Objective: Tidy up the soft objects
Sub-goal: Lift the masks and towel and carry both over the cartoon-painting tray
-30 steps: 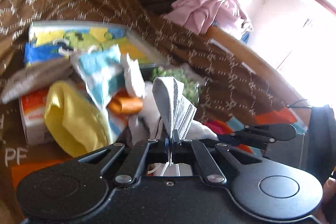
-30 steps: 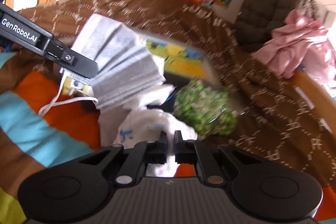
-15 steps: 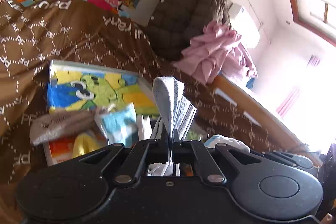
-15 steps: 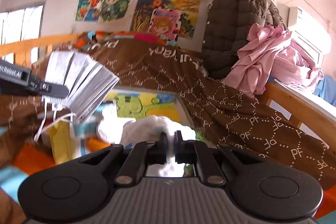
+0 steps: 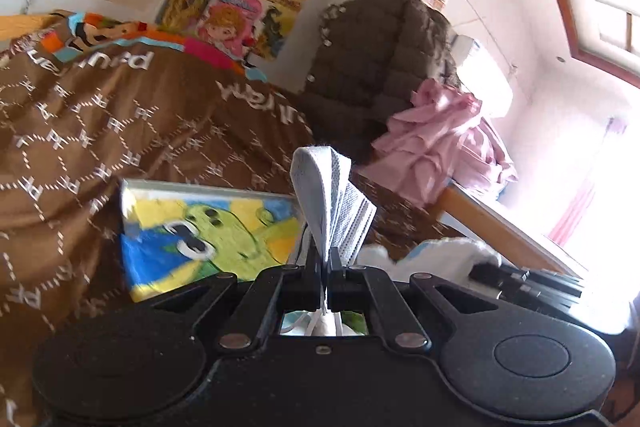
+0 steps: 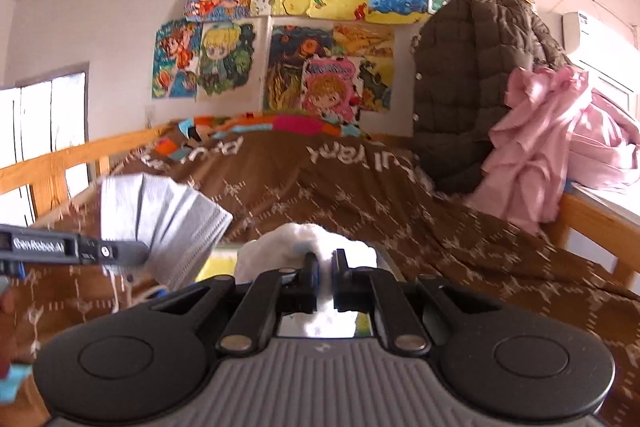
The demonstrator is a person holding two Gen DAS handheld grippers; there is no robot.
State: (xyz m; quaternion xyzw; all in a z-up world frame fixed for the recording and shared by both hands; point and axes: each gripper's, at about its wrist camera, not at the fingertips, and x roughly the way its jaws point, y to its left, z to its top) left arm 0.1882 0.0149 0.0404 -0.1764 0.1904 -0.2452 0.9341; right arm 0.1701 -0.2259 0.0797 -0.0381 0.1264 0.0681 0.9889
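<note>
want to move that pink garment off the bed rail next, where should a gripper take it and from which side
Grip the bunched, ruffled folds at the top of the pink garment, where it heaps beside the brown quilted jacket. Come from the bed side, over the brown blanket: the folds stand proud there, while the far side lies against the wooden rail. Both grippers are full now.

Both grippers are black with silver screws; the right gripper [image 6: 325, 264] has a ribbed grey base.

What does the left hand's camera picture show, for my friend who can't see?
The left gripper is shut on a grey face mask, holding it above a brown bedspread. Behind it lies a bright cartoon picture box.
</note>
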